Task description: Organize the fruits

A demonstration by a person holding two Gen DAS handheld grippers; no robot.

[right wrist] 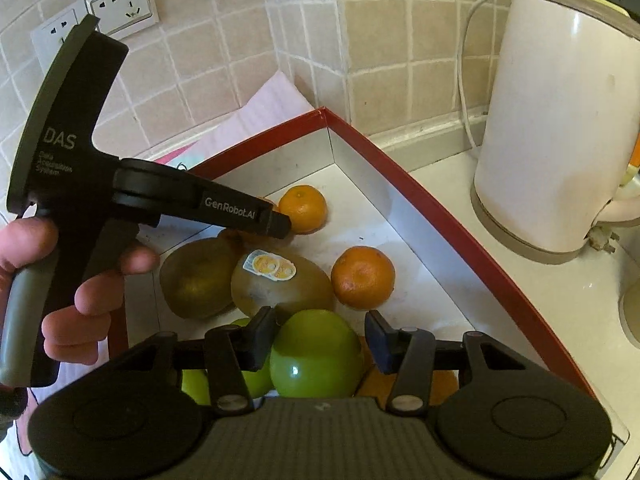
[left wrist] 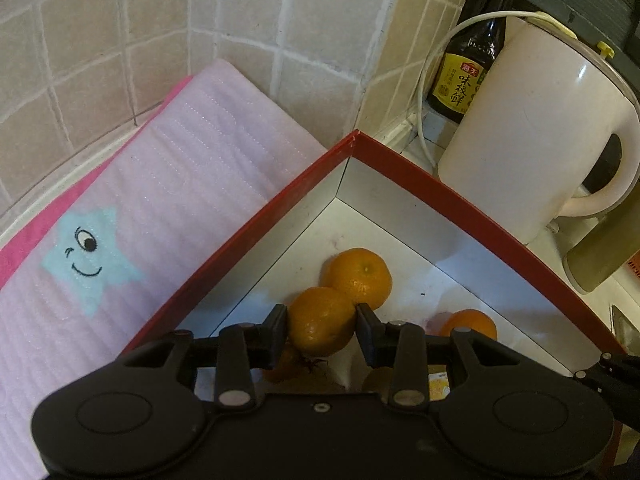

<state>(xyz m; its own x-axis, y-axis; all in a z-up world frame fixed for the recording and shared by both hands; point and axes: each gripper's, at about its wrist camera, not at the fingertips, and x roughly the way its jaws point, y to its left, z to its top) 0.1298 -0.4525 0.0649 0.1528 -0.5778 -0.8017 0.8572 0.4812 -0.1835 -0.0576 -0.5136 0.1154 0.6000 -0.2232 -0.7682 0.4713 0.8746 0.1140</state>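
A red box (left wrist: 460, 200) with a white inside holds the fruit. My left gripper (left wrist: 322, 326) is shut on a tangerine (left wrist: 320, 320) low inside the box, next to a second tangerine (left wrist: 358, 276); a third (left wrist: 470, 322) lies to the right. In the right wrist view the left gripper (right wrist: 280, 224) reaches in from the left beside a tangerine (right wrist: 304, 208). My right gripper (right wrist: 320, 338) is open above a green apple (right wrist: 316, 360), its left finger close to it. Two kiwis (right wrist: 280, 288) and another tangerine (right wrist: 362, 278) lie beyond.
A white electric kettle (right wrist: 560, 120) stands right of the box on the white counter (right wrist: 560, 300), with a soy sauce bottle (left wrist: 472, 56) behind it. A pink cloth with a star (left wrist: 140, 220) lies left of the box. The tiled wall has sockets (right wrist: 120, 8).
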